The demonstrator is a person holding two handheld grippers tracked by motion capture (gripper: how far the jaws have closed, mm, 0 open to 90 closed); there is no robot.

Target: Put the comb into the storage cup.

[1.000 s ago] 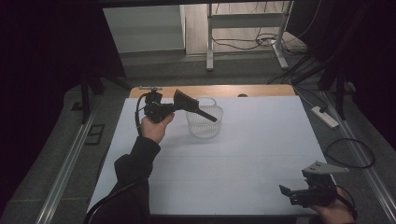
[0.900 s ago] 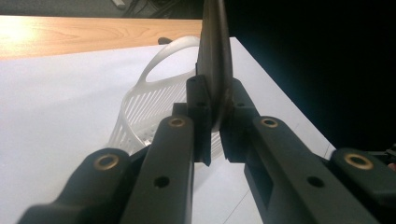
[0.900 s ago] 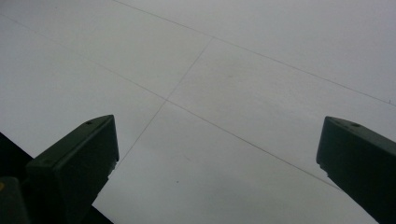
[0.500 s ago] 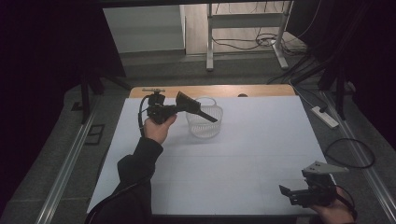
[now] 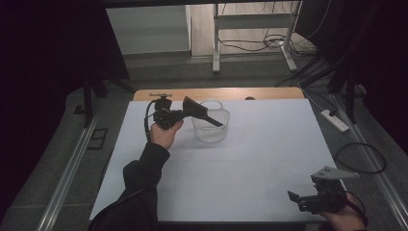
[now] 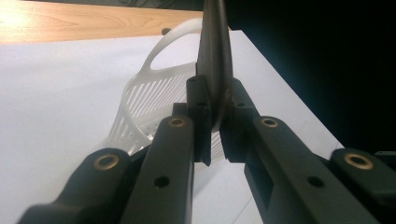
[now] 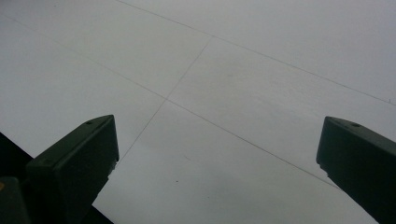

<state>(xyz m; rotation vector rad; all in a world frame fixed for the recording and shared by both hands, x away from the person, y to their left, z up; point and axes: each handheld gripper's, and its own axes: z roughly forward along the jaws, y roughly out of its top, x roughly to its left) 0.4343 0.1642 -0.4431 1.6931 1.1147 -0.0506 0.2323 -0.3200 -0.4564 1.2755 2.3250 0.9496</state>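
Observation:
My left gripper point(image 5: 217, 122) reaches from the left over a white slatted plastic basket point(image 5: 211, 134) at the far middle of the white table point(image 5: 269, 144). In the left gripper view its jaws point(image 6: 217, 88) are shut on a thin dark flat piece point(image 6: 215, 42) seen edge-on, which stands up above the basket point(image 6: 149, 93) and its handle point(image 6: 173, 37). What the piece is I cannot tell. My right gripper point(image 5: 294, 197) rests low at the near right corner. Its jaws point(image 7: 217, 154) stand wide open over bare white table, with nothing between them.
A strip of bare wood point(image 5: 216, 93) runs along the table's far edge. A power strip point(image 5: 334, 120) and cables point(image 5: 361, 156) lie on the floor at the right. Metal rails point(image 5: 67, 168) flank the table, and a stand's legs point(image 5: 216, 48) are beyond it.

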